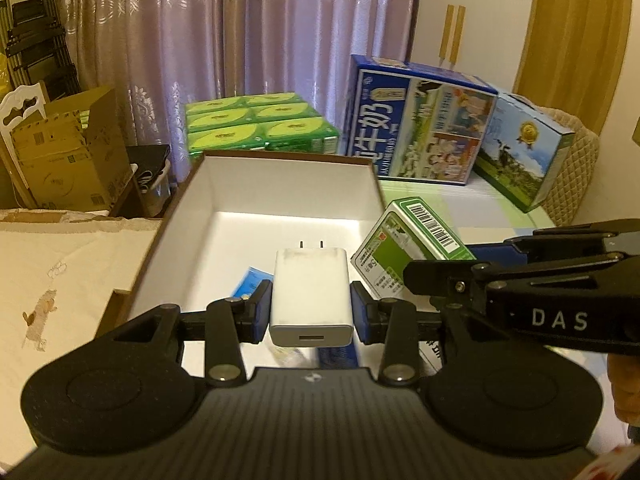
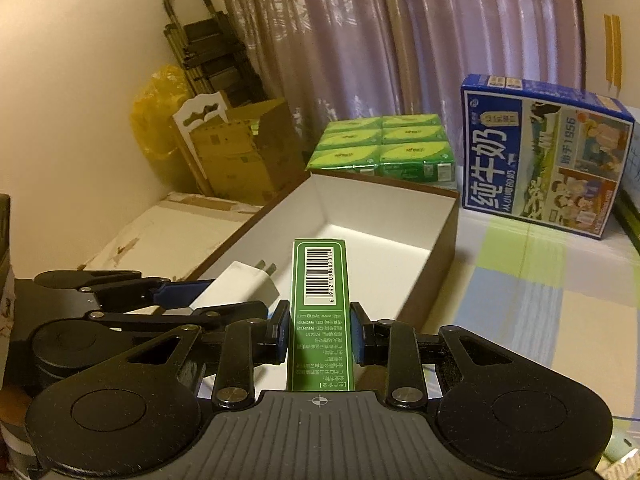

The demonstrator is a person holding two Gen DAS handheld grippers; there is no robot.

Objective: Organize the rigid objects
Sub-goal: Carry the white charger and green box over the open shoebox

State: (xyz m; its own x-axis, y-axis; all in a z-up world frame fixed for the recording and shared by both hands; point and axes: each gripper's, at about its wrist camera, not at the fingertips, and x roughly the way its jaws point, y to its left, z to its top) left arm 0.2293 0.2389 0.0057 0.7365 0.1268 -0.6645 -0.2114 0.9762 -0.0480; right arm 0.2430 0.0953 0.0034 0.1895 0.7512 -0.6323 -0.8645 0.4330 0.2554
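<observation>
My left gripper [image 1: 311, 312] is shut on a white USB charger [image 1: 311, 292] with its prongs pointing away, held over the near end of an open brown box with a white inside [image 1: 280, 184]. My right gripper [image 2: 320, 334] is shut on a slim green carton with a barcode [image 2: 319, 308], held over the same box [image 2: 360, 216]. In the left wrist view the green carton [image 1: 404, 244] hangs at the box's right edge with the right gripper's body [image 1: 520, 292] behind it. The charger [image 2: 244, 286] and left gripper show at the left of the right wrist view. A blue packet [image 1: 250, 284] lies in the box.
A shrink-wrapped pack of green cartons [image 1: 256, 124] stands behind the box. A large blue milk case [image 1: 416, 120] and a second blue case [image 1: 524, 148] stand at the back right on a checked cloth [image 2: 540, 280]. Cardboard boxes [image 1: 68, 148] and a folded ladder [image 2: 200, 52] stand at the left.
</observation>
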